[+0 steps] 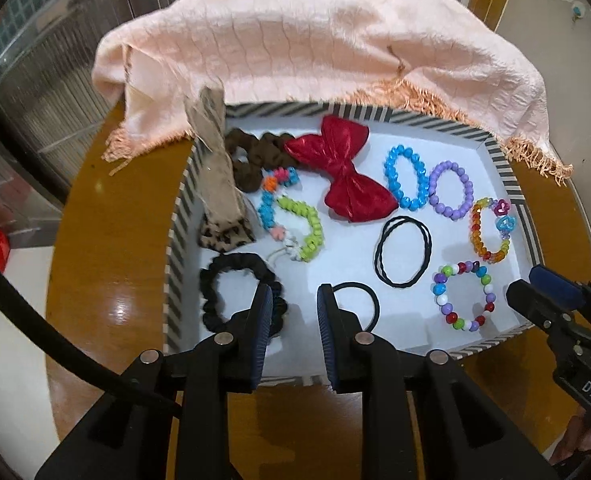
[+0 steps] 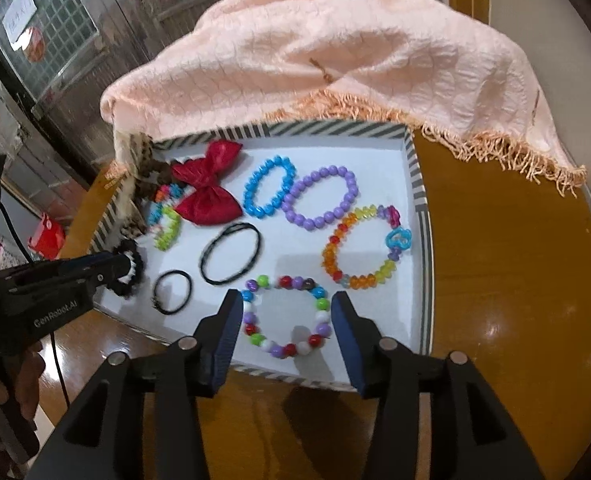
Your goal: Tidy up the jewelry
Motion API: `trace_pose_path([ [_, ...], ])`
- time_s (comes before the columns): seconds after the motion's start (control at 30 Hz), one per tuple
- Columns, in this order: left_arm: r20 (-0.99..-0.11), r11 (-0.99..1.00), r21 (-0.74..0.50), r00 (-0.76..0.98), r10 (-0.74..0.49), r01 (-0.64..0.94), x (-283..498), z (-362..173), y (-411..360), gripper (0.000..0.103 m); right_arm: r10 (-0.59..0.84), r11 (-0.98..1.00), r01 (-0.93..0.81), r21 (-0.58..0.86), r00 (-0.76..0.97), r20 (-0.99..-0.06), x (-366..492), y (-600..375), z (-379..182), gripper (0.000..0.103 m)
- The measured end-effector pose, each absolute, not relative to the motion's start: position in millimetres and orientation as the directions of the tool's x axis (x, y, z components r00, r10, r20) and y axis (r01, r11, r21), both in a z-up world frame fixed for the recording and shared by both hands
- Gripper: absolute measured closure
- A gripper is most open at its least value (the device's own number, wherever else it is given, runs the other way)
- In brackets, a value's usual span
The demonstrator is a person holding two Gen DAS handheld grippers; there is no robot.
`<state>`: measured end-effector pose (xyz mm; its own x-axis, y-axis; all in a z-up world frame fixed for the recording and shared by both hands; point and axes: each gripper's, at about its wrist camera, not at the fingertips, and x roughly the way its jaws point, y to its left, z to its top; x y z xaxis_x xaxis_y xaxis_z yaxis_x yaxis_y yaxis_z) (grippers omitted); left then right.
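Left tool (image 1: 294,294) hangs part-open over the striped tray (image 1: 177,236), gripping nothing; a black scrunchie (image 1: 223,280) sits just left of its tips, a thin black hair tie (image 1: 365,300) just right. Right tool (image 2: 286,303) gapes wider, empty, a multicolour bead bracelet (image 2: 285,316) lying between its fingers on the tray floor.

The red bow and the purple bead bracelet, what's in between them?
The blue bead bracelet lies between the red bow and the purple bead bracelet on the tray's white floor; both wrist views show it.
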<state>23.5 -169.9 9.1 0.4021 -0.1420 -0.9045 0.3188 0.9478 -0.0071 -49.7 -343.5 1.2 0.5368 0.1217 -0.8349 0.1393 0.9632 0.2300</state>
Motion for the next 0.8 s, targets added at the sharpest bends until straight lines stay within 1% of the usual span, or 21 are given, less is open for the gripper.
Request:
trace_pose_path([
  [0.1,-0.894,0.947,-0.019,0.42,-0.159,0.32,19,19,-162,0.082,0.094,0.968,0.142,0.207,0.561,-0.823,-56,-333,11,0.047],
  [0.23,-0.87,0.946,-0.013,0.463,-0.17,0.323,10,33,-157,0.082,0.077,0.965,0.158,0.21,0.594,-0.801,-66,-322,21,0.044],
  [0.3,-0.86,0.944,-0.019,0.477,-0.183,0.329,5,41,-153,0.082,0.068,0.965,0.162,0.208,0.61,-0.789,-71,-317,27,0.04],
  [0.57,-0.814,0.936,0.005,0.545,-0.201,0.353,-16,64,-148,0.082,0.023,0.963,0.187,0.194,0.659,-0.751,-88,-305,44,0.034],
  [0.8,-0.796,0.94,0.009,0.571,-0.2,0.341,-29,72,-142,0.082,0.0,0.96,0.207,0.187,0.671,-0.742,-99,-298,48,0.027],
])
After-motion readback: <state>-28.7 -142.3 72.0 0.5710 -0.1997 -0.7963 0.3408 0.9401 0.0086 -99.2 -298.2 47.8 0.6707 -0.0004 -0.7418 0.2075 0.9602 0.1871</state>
